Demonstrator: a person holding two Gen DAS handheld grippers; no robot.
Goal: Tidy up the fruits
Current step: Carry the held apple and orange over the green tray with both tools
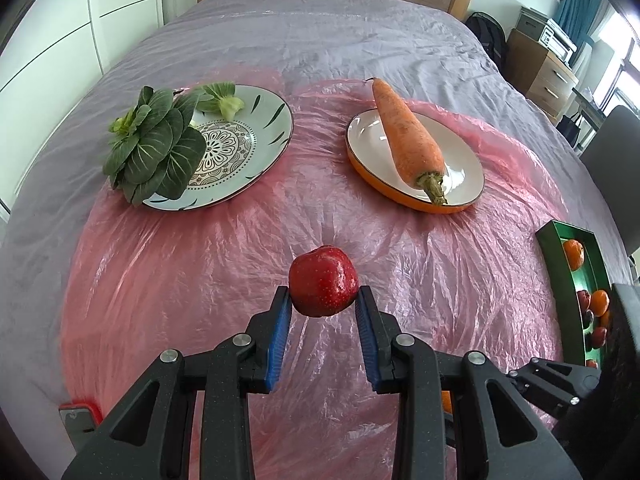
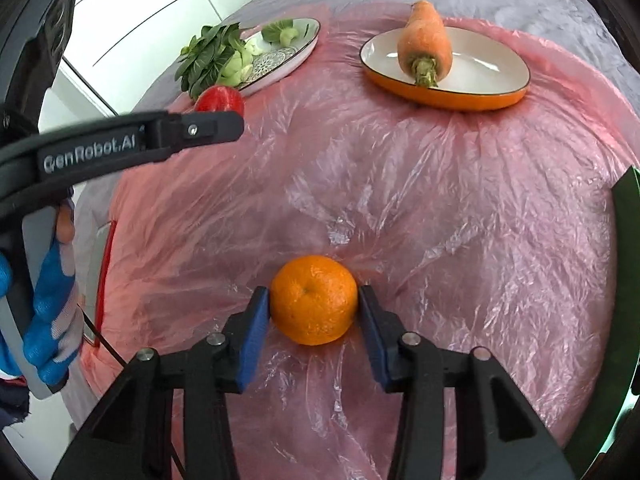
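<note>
My left gripper (image 1: 323, 294) is shut on a red apple (image 1: 323, 282) and holds it above the pink plastic sheet (image 1: 200, 272). The apple also shows in the right wrist view (image 2: 220, 99), behind the left gripper's finger (image 2: 200, 130). My right gripper (image 2: 314, 300) is shut on an orange mandarin (image 2: 314, 300) low over the sheet; its blue pads touch both sides. A green tray (image 1: 560, 236) at the right edge holds several mandarins (image 1: 574, 254) and dark red fruits (image 1: 584, 300).
A patterned plate (image 1: 256, 136) with leafy greens (image 1: 156, 146) lies at the back left. An orange-rimmed plate (image 1: 460, 164) with a carrot (image 1: 408, 136) lies at the back right. A red and grey object (image 1: 78, 412) sits at the sheet's near left edge.
</note>
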